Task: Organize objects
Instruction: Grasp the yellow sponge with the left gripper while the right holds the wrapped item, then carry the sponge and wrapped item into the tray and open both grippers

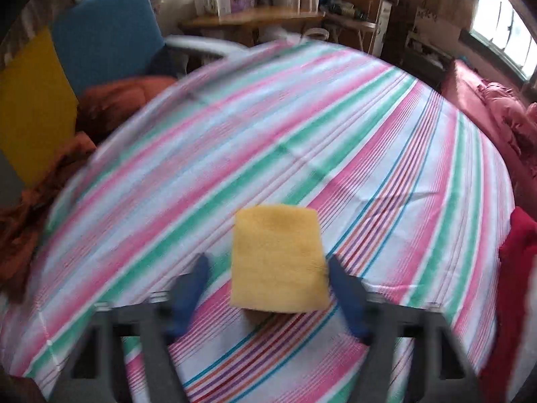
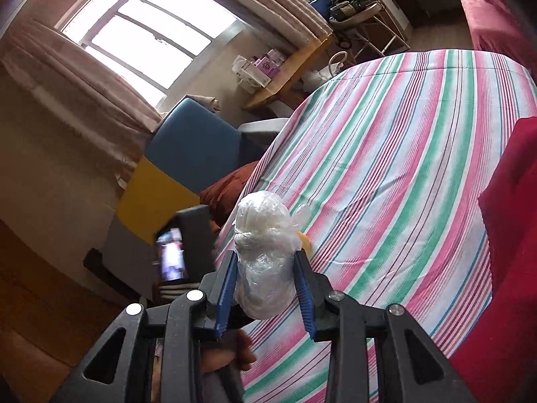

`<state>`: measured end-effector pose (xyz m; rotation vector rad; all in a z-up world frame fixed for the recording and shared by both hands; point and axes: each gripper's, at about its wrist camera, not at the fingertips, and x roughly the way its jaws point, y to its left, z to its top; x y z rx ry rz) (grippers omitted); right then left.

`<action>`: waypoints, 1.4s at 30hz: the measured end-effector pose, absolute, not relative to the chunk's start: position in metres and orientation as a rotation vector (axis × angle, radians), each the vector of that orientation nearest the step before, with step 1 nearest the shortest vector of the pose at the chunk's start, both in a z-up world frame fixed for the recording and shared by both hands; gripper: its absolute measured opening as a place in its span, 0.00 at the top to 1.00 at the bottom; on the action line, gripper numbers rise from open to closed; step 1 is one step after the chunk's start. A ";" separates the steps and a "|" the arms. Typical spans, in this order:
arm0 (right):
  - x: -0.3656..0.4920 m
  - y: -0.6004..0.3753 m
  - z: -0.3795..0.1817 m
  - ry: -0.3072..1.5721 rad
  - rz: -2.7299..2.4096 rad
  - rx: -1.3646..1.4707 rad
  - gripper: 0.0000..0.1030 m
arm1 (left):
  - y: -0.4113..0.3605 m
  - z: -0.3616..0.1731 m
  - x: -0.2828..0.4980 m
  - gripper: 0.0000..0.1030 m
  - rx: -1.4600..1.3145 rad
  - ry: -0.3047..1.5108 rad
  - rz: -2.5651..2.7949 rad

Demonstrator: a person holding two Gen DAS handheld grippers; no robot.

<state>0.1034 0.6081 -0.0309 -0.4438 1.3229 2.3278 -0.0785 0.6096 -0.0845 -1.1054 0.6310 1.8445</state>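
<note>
Right gripper (image 2: 265, 268) clenches a plastic bag (image 2: 263, 252), not yet placed. Left gripper (image 1: 268, 268) hangs released around the sponge (image 1: 278, 258), at six o'clock on the striped cloth (image 1: 302, 117).

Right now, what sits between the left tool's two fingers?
In the left wrist view, the yellow sponge lies on the striped cloth between the open left tool's fingers.
</note>
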 end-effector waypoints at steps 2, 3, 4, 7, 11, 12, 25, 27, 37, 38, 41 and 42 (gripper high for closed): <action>0.101 0.608 -0.032 1.324 2.333 -0.457 0.67 | 0.605 -0.085 -0.079 0.48 -1.115 0.590 1.844; 0.100 0.608 -0.032 1.326 2.336 -0.464 0.67 | 0.600 -0.084 -0.077 0.49 -1.114 0.590 1.846; 0.098 0.608 -0.032 1.326 2.339 -0.473 0.67 | 0.594 -0.083 -0.075 0.49 -1.120 0.587 1.851; 0.093 0.607 -0.033 1.324 2.357 -0.505 0.67 | 0.563 -0.076 -0.072 0.49 -1.169 0.529 1.904; 0.084 0.605 -0.035 1.333 2.396 -0.574 0.67 | 0.508 -0.055 -0.065 0.49 -1.163 0.468 2.007; 0.081 0.605 -0.036 1.334 2.403 -0.602 0.67 | 0.494 -0.051 -0.064 0.49 -1.167 0.454 2.029; 0.040 0.575 -0.040 1.215 2.575 -0.960 0.67 | 0.359 0.009 -0.021 0.49 -1.010 0.338 2.222; 0.038 0.574 -0.040 1.204 2.564 -0.981 0.67 | 0.342 0.017 -0.013 0.49 -0.988 0.317 2.234; 0.029 0.564 -0.044 1.122 2.540 -1.118 0.67 | 0.296 0.037 0.006 0.48 -0.906 0.269 2.268; 0.027 0.561 -0.044 1.107 2.541 -1.135 0.67 | 0.290 0.039 0.008 0.48 -0.898 0.263 2.274; 0.023 0.551 -0.045 1.060 2.543 -1.189 0.67 | 0.274 0.040 0.009 0.48 -0.891 0.245 2.288; 0.021 0.547 -0.045 1.041 2.546 -1.211 0.67 | 0.268 0.040 0.009 0.48 -0.891 0.237 2.294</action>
